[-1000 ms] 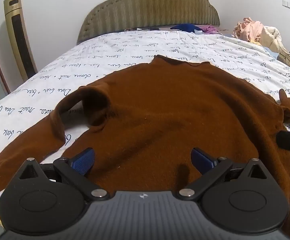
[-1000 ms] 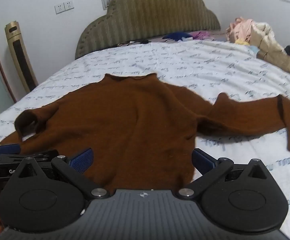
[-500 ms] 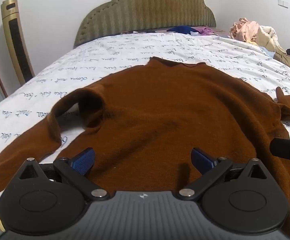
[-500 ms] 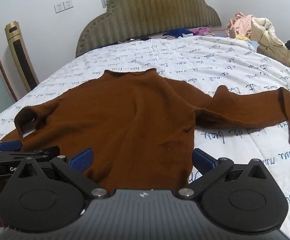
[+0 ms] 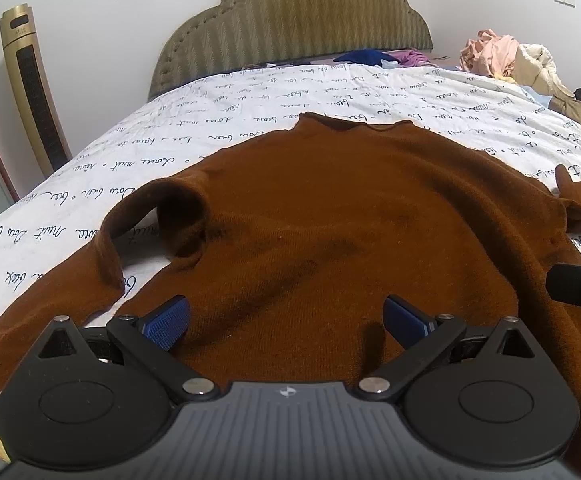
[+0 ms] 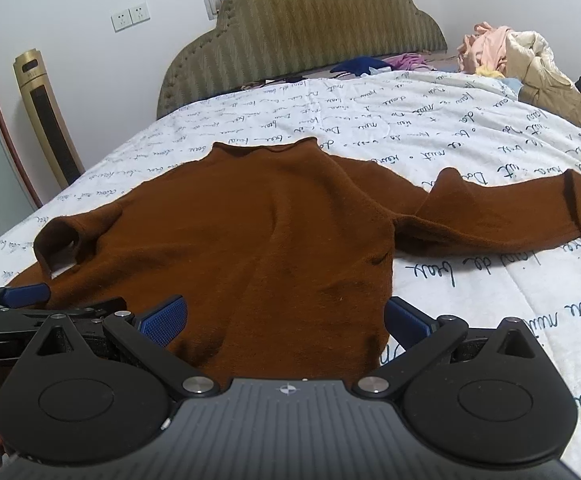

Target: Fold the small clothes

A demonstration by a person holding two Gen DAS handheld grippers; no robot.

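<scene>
A brown long-sleeved sweater (image 5: 330, 216) lies spread on the bed, collar away from me, hem toward me; it also shows in the right wrist view (image 6: 258, 232). Its left sleeve (image 5: 102, 256) is bent and humped up. Its right sleeve (image 6: 510, 220) stretches out to the right with the cuff bent down. My left gripper (image 5: 286, 320) is open and empty over the hem's left part. My right gripper (image 6: 286, 320) is open and empty over the hem's right corner. The left gripper also shows at the left edge of the right wrist view (image 6: 22, 300).
The bed has a white quilt with handwriting print (image 6: 470, 120) and an olive padded headboard (image 5: 294, 16). A heap of clothes (image 5: 522, 60) lies at the far right. A gold tower appliance (image 5: 34, 96) stands by the wall at the left.
Both grippers have risen and drawn back a little from the sweater, staying open. The sweater has not moved.
</scene>
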